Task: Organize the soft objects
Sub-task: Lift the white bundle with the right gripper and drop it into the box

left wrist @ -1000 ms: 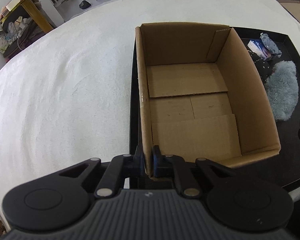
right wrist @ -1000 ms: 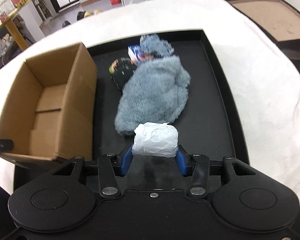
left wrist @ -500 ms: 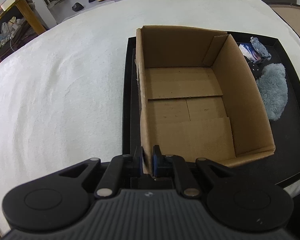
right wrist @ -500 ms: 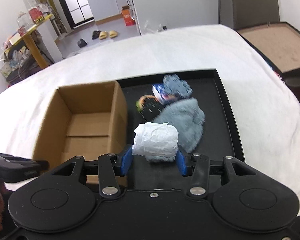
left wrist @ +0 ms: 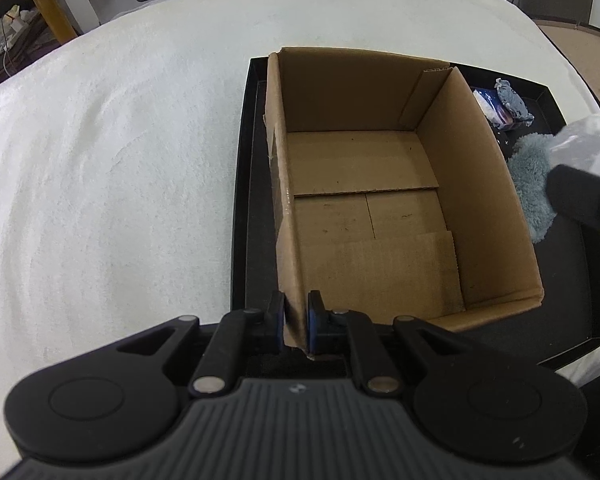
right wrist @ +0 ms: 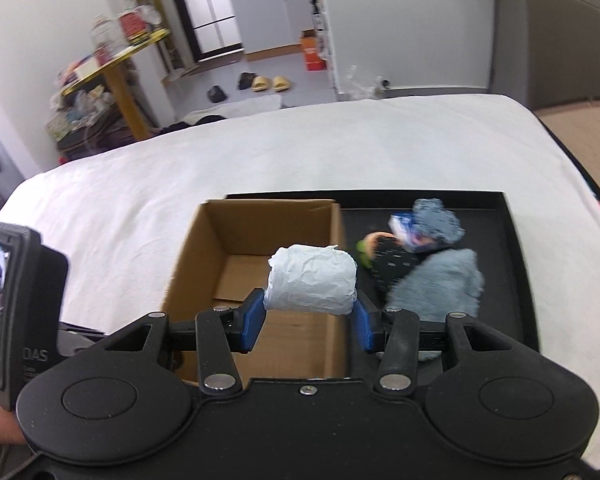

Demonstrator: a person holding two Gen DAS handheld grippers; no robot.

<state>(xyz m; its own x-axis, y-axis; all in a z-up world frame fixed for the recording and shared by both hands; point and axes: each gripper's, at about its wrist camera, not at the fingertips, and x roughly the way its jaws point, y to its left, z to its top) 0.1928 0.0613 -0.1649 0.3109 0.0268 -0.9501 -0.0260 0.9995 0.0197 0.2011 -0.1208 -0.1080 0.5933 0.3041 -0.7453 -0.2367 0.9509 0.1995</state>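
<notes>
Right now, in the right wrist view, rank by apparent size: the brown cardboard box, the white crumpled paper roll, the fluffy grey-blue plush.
1. Brown cardboard box, largest.
2. Fluffy grey-blue plush and white crumpled paper roll look alike; the roll, clamped in the right gripper, sits nearer the camera, so unsure.

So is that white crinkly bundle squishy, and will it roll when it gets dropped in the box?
The white bundle looks like crumpled paper or wrap, so probably light and squashy; the right gripper fingers hold it without much denting. It is roughly roll-shaped, so it might roll a little on the flat floor of the cardboard box, though the wrinkles should slow it.
</notes>
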